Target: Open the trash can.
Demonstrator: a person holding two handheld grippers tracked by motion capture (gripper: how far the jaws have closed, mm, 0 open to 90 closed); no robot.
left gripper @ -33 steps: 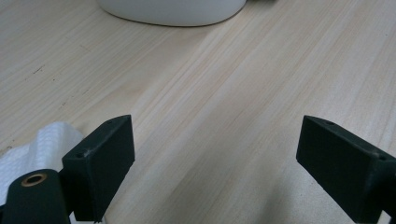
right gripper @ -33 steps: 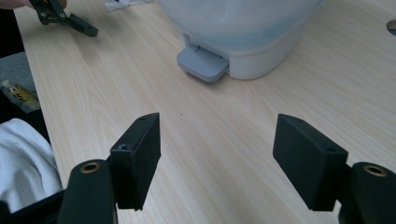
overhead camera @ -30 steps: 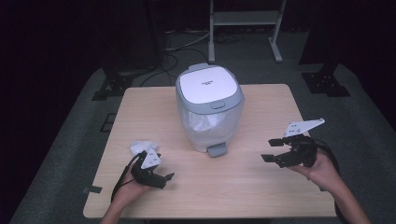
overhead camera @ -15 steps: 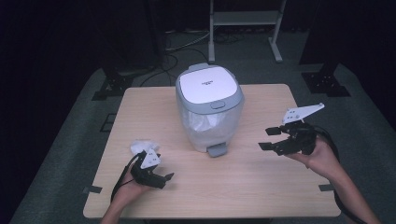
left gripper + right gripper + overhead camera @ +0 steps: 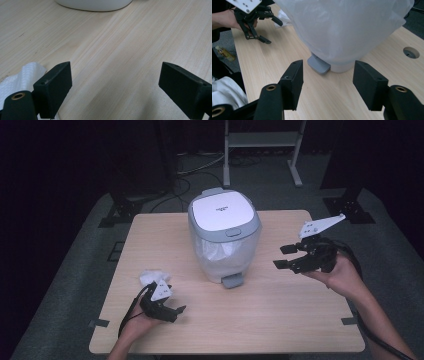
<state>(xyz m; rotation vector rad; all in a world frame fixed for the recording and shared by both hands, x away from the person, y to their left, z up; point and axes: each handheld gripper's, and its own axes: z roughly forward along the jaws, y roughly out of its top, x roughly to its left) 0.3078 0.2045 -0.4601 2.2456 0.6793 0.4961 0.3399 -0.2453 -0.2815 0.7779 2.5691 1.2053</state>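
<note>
At the left, the left hand-held gripper (image 5: 172, 311) is rested low on the table (image 5: 280, 320), its jaws spread wide with nothing between them. A crumpled white tissue (image 5: 149, 277) lies just beside it, on the side away from the person (its edge is seen next to one jaw in the left gripper view (image 5: 17, 75)); it has not been picked up.

In the middle stands a pedal bin (image 5: 225, 237) with a white and grey lid (image 5: 222, 211) that is shut and a clear bag hanging over its body. Its grey foot pedal (image 5: 233, 281) sticks out at the base toward the person and is untouched.

At the right, the right hand-held gripper (image 5: 286, 257) is held above the table, pointed at the bin and well apart from it. Its jaws have just been closing a little, yet are open with nothing between them; in the right gripper view the pedal (image 5: 318, 65) is framed between them, farther off.

The work is judged to be at its start: the tissue is yet to be gripped, the lid opened, and the tissue dropped in.
</note>
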